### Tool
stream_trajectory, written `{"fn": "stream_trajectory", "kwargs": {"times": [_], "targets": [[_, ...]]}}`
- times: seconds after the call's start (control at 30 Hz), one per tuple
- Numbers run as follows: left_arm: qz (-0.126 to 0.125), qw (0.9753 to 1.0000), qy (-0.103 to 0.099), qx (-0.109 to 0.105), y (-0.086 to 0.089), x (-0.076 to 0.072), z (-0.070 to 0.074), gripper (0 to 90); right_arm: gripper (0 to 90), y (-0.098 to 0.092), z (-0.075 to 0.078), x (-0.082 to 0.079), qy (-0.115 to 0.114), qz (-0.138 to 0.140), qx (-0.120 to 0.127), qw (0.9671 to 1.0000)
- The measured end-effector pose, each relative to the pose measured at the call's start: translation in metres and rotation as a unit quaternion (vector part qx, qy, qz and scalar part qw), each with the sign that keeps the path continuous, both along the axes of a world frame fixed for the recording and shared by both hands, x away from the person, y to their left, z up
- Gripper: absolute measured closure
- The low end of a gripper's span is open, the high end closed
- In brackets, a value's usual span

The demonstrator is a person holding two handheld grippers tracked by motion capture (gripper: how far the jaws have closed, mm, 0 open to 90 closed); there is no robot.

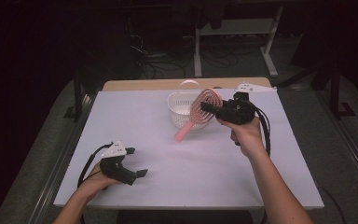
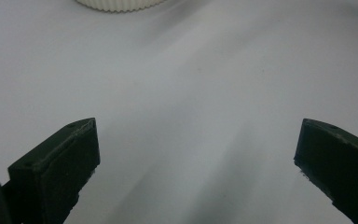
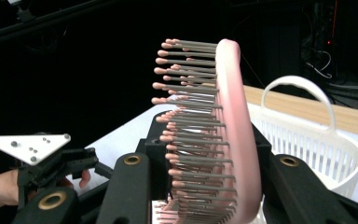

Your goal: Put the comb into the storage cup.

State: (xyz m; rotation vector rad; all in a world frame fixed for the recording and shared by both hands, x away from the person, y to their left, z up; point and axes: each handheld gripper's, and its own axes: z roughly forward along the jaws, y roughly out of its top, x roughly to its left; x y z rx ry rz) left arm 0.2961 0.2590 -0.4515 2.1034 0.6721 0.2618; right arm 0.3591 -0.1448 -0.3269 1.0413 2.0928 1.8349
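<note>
right tongs [image 1: 208, 108] pinching the pink hairbrush [image 1: 200, 112] by its head, held in the air just in front of the white basket [image 1: 179, 112], handle hanging down toward the counter [image 1: 135, 121]. brush looks light and stiff, smooth plastic back likely slippery, bristles give a bit; grip across the head rim seems fine, neck would be steadier. left tongs [image 1: 137, 162] spread wide, holding nothing, well apart from the basket, low over the counter.

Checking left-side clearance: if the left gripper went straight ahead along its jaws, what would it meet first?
Probably the white basket. The left gripper stands open over bare table, and the basket's ribbed wall lies ahead, slightly left of centre. Depth is unclear.
</note>
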Motion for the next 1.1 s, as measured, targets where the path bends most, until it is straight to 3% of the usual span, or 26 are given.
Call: {"fn": "stream_trajectory", "kwargs": {"times": [0.33, 0.73, 1.1], "targets": [[0.011, 0.9999, -0.008, 0.002, 0.001, 0.000, 0.001, 0.0, 62.8, -0.002, 0.018, 0.009, -0.014, -0.011, 0.011, 0.9998], [0.024, 0.9997, -0.002, 0.001, 0.003, 0.001, 0.003, 0.0, 62.8, -0.008, 0.033, 0.021, -0.028, -0.034, 0.024, 0.9987], [0.024, 0.9997, 0.000, 0.002, 0.001, 0.001, 0.002, 0.0, 62.9, -0.016, 0.037, 0.037, -0.026, -0.065, 0.031, 0.9971]]}}
